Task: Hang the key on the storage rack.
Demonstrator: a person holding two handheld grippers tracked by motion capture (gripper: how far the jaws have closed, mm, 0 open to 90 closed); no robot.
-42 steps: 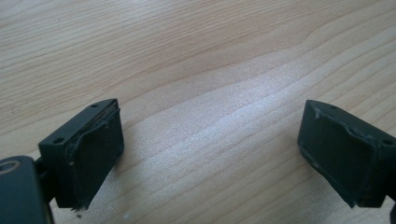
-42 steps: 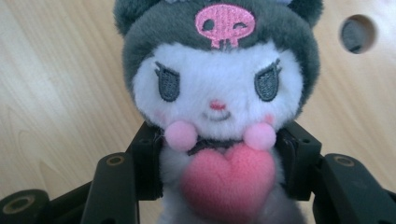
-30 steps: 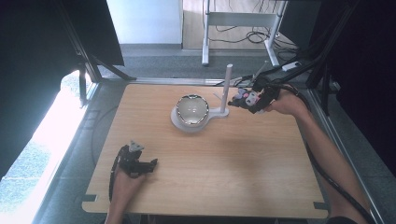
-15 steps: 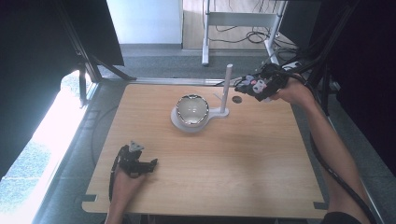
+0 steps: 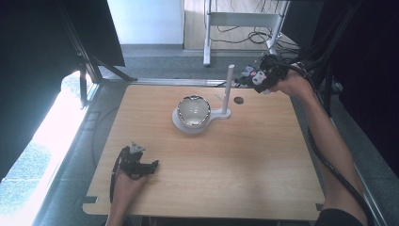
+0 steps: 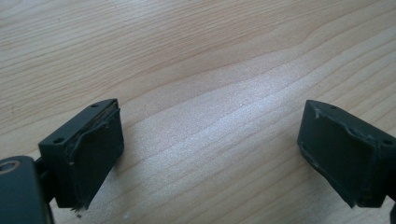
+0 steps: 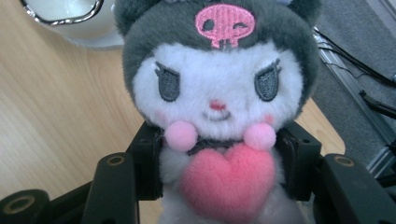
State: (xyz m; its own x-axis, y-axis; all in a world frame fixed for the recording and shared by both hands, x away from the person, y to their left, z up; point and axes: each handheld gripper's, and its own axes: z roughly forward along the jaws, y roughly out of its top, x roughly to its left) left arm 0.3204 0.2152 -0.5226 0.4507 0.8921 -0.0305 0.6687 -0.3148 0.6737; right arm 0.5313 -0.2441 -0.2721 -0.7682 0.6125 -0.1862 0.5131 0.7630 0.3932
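Observation:
My right gripper (image 5: 254, 77) is raised over the table's far right corner, shut on a plush toy (image 7: 217, 107): white face, dark grey hood with a pink skull, pink heart on its chest. In the high view the plush toy (image 5: 250, 74) hangs just right of a white upright post (image 5: 230, 88). The post stands on a white base beside a shiny bowl (image 5: 193, 110). Low over the near left of the table sits my left gripper (image 5: 151, 165), open. Its black pads (image 6: 95, 149) stand wide apart above bare wood.
A small dark round spot (image 5: 239, 100) lies on the wooden table (image 5: 226, 169) right of the post. Black frame bars and cables run along the far and right edges. A white metal stand (image 5: 244, 23) is on the floor beyond the table.
My right gripper has risen with the plush toy and moved toward the far edge, close to the top of the post. The left gripper has stayed put.

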